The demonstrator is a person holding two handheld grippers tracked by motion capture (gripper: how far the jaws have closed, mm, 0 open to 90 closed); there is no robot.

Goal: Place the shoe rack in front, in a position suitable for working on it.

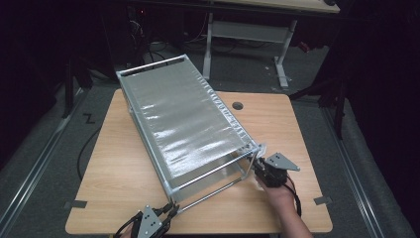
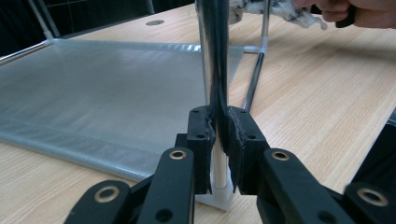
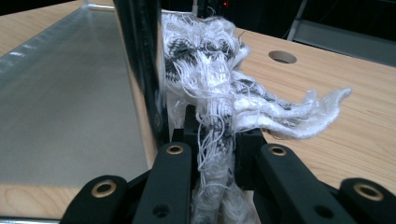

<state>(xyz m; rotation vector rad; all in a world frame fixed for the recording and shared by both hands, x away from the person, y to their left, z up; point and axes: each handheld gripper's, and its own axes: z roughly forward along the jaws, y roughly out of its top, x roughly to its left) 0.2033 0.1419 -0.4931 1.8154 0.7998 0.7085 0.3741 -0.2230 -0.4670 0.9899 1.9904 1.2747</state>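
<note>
A metal-framed rack (image 1: pixel 183 119) with a grey mesh shelf (image 2: pixel 107 88) lies tilted across the wooden table. My left gripper (image 1: pixel 168 210) is at the rack's near left corner. In the left gripper view it (image 2: pixel 219 135) is shut on a shiny upright post (image 2: pixel 212 56). My right gripper (image 1: pixel 258 166) is at the near right corner. It (image 3: pixel 215 135) is shut on a frayed white cloth (image 3: pixel 210 79) that presses against a dark post (image 3: pixel 140 56). The cloth (image 2: pixel 299 14) and the person's hand (image 2: pixel 369 11) appear far off in the left gripper view.
The table (image 1: pixel 277 124) has a round cable hole (image 1: pixel 237 105) behind the rack. Grey tape marks sit near the front left (image 1: pixel 75 204) and front right (image 1: pixel 323 200) corners. Another desk frame (image 1: pixel 247 29) stands beyond on the dark floor.
</note>
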